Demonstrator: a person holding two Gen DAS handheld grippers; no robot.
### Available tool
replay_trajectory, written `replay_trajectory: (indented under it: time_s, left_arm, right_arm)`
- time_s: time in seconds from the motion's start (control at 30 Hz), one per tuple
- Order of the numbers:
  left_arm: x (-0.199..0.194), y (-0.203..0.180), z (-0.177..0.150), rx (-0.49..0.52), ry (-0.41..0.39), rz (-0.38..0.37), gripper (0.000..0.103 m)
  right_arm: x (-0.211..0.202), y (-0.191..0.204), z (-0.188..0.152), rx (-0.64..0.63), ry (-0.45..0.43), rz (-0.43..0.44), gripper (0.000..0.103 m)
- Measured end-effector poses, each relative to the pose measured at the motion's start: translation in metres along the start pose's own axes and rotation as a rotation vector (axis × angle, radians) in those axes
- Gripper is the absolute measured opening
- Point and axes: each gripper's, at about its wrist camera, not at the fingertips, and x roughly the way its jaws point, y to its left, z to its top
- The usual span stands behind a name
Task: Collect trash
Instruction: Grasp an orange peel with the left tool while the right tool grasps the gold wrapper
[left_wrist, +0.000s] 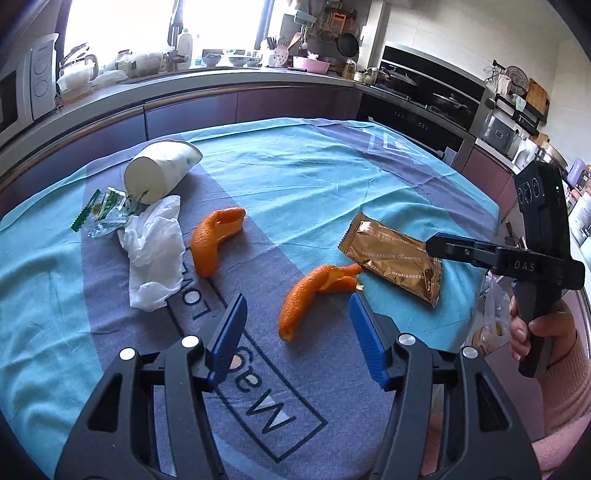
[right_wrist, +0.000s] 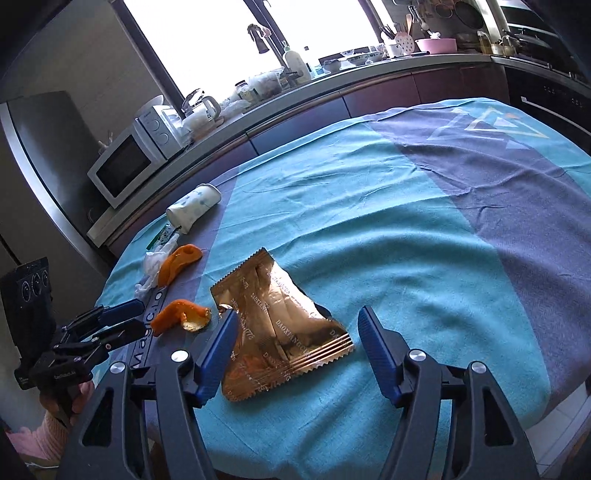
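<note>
My left gripper (left_wrist: 297, 314) jaws apart over a peel (left_wrist: 310, 291); my right gripper (right_wrist: 295, 328) apart over the wrapper (right_wrist: 275, 325), nothing gripped.

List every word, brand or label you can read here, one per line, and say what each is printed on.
"DAOXIANGCUN": repeated on the gold snack wrapper; its smaller lettering is too small to read.
"DAS": white, on the right hand-held gripper.
"Ma": start of a boxed word on the tablecloth, upside down in the left wrist view; the rest is hidden.
"Magic.Lo": same print in the right wrist view, partly covered.
Green sachet and paper cup: print unreadable.
</note>
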Motion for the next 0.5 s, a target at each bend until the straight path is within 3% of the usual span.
replay_trajectory:
  time_s: [0.27,0.37,0.43,0.5]
  left_arm:
    - [0.017,-0.007,0.004,0.021,0.044,0.010,0.059]
    - [0.022,-0.011,0.005,0.037,0.059,0.018,0.058]
    - [0.025,-0.013,0.005,0.040,0.074,0.020,0.052]
    - [0.028,-0.012,0.004,0.035,0.088,0.029,0.043]
  right_arm:
    - [0.003,0.007,-0.004,-0.030,0.008,0.039,0.066]
    - [0.006,0.014,-0.006,-0.063,0.011,0.035,0.059]
    - [0.008,0.018,-0.007,-0.088,0.013,0.025,0.054]
    - [0.011,0.019,-0.006,-0.091,0.024,0.042,0.042]
